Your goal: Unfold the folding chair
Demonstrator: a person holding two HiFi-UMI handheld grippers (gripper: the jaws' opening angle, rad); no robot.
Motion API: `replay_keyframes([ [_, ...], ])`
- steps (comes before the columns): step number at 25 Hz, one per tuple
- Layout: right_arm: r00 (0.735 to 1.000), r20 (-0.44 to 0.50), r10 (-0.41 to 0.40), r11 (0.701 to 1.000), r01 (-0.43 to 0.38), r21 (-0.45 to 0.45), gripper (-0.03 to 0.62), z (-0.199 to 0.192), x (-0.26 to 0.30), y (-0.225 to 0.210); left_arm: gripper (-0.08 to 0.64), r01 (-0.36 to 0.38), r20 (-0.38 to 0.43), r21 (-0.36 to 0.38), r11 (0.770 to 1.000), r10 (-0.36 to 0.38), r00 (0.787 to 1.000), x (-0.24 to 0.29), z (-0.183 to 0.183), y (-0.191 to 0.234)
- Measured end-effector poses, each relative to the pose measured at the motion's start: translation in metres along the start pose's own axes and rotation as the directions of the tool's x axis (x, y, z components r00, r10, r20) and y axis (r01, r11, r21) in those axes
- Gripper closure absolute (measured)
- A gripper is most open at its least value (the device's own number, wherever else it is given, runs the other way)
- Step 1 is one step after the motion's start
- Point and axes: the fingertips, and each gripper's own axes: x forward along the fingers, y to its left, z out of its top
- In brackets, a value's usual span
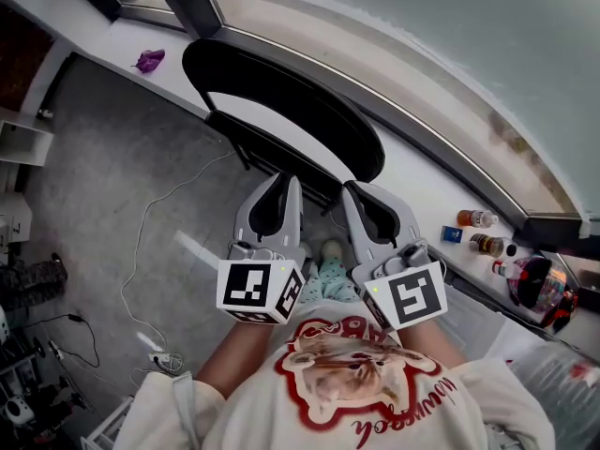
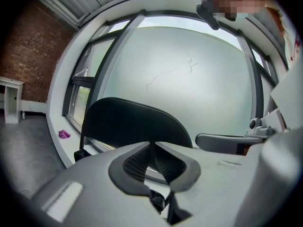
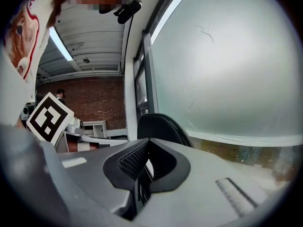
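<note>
our left tongs (image 1: pixel 284 186) and right tongs (image 1: pixel 357 195) are both closed tight and empty; the folding chair (image 1: pixel 323 106) stands just beyond them.

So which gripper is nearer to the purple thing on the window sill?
Left. In the head view, the left gripper is below and right of the purple thing, far from it. The right gripper sits beyond the left one, farther still.
</note>
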Motion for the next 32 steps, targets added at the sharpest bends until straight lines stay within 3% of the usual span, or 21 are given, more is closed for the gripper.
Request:
replay_keyframes([
  [9,0.998,-0.051,-0.035,0.999,0.036,0.023,0.569,-0.030,0.006,-0.014,0.460,-0.083,-0.118,-0.058,0.995,0.076,0.990,0.016,-0.043,0.027],
  [15,0.996,-0.066,-0.060,0.998,0.062,0.026,0.569,-0.047,0.004,-0.019,0.402,-0.199,-0.139,-0.152,0.968,0.178,0.974,0.035,-0.053,0.051],
  [25,0.990,-0.116,-0.085,0.995,0.090,0.033,0.569,-0.074,-0.005,-0.024,0.300,-0.377,-0.243,-0.272,0.886,0.316,0.917,0.059,-0.097,0.080],
  [32,0.987,-0.130,-0.089,0.995,0.093,0.026,0.569,-0.080,-0.010,-0.024,0.296,-0.469,-0.293,-0.310,0.827,0.386,0.875,0.068,-0.119,0.088],
])
